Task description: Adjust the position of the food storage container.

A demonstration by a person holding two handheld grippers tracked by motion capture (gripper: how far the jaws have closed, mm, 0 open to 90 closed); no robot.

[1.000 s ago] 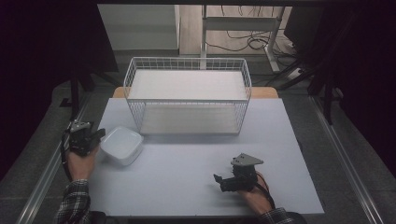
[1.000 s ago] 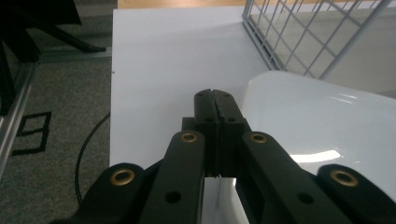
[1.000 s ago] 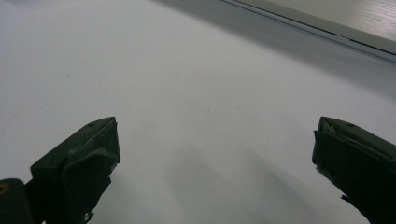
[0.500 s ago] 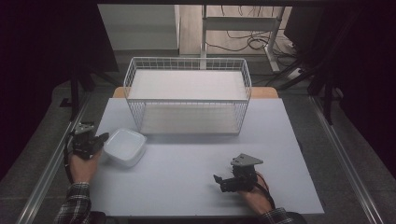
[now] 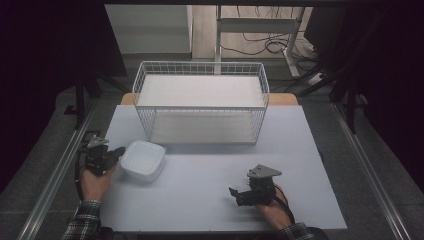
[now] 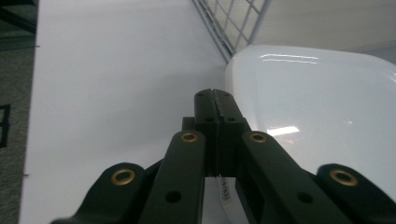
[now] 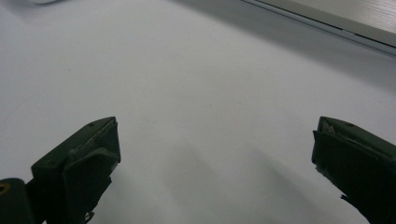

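High view, table: a white rectangular tabletop [image 5: 210,200] lay under the camera, with dark floor around it.
High view, basket: a white wire basket with a pale flat floor [image 5: 201,102] stood at the far middle of the table.
High view, dish: a shallow white square plastic dish with rounded corners [image 5: 143,160] sat on the table near the left front corner of the basket, apart from it.
High view, left gripper: the black left gripper [image 5: 118,151], held in a hand with a plaid sleeve, lay at the table's left edge, its tips pointing at the dish and reaching its left rim.
High view, right gripper: the black right gripper with a grey three-cornered plate on top [image 5: 233,192] sat near the front edge, right of middle, well apart from the dish, tips pointing left.
Left gripper view, claw: the jaws stood pressed together with nothing between them; the tips of the left gripper [image 6: 213,95] lay just beside the dish [image 6: 317,102], at its glossy rim. Whether they touched it could not be told.
Left gripper view, basket: wire mesh [image 6: 233,21] showed beyond the dish.
Right gripper view, claw: the right gripper [image 7: 217,140] had its jaws spread wide over bare table [image 7: 196,70], holding nothing.
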